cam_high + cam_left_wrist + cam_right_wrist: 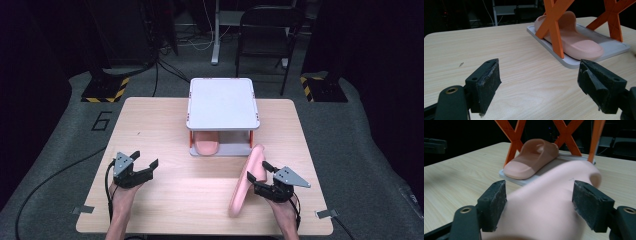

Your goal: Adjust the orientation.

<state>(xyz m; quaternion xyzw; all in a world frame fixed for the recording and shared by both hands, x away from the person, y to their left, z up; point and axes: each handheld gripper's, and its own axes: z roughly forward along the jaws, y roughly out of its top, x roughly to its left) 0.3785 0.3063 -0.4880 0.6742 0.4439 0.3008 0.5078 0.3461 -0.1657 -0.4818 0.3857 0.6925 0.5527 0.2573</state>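
Right gripper (539, 205) clamps the loose pink slipper (246, 182) across its width; steer it toe-first beside the shelved slipper (206, 146). Left gripper (143, 163) gapes empty.

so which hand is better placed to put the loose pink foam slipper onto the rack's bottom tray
Right. The right gripper already has the loose pink foam slipper between its jaws, just in front of the white two-tier rack. The left gripper sits open and empty, off to the other side.

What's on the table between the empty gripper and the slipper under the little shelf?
Nothing. In the left gripper view, only bare wooden table lies between the left gripper and the shelved slipper.
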